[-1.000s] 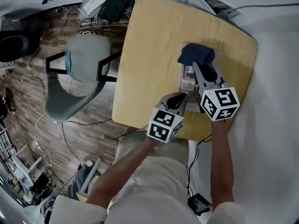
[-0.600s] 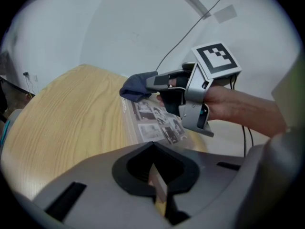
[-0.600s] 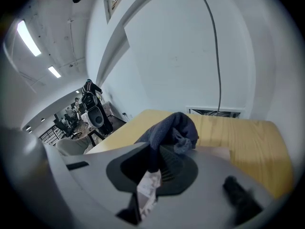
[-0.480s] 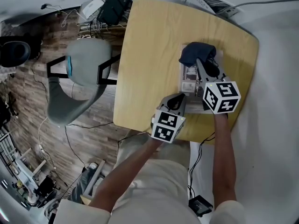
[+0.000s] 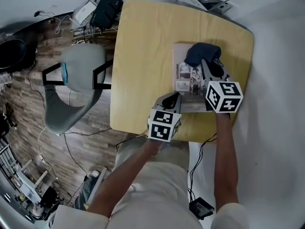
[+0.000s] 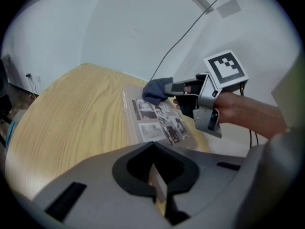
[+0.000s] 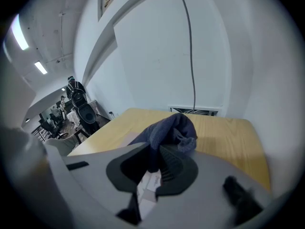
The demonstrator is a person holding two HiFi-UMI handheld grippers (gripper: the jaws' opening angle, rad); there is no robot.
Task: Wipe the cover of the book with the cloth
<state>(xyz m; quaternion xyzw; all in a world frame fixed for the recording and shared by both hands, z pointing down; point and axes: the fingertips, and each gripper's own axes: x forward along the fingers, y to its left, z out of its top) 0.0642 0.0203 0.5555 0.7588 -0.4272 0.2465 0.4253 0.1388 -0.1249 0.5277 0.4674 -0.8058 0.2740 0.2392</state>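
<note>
Pale wood forms the square table, which stands close to a white wall with a dark cable running down it. A grey chair stands beside the table on a brown plank floor, and dark boxes and tangled wires lie on that floor just off the table's far corner. The book lies flat on the table toward its wall side, its cover printed with small photographs. The right gripper is clamped on the dark blue cloth, which rests bunched on the far end of the book's cover. The left gripper sits at the table's near edge by the book's near corner, its jaws drawn together with only a thin tan sliver between them.
</note>
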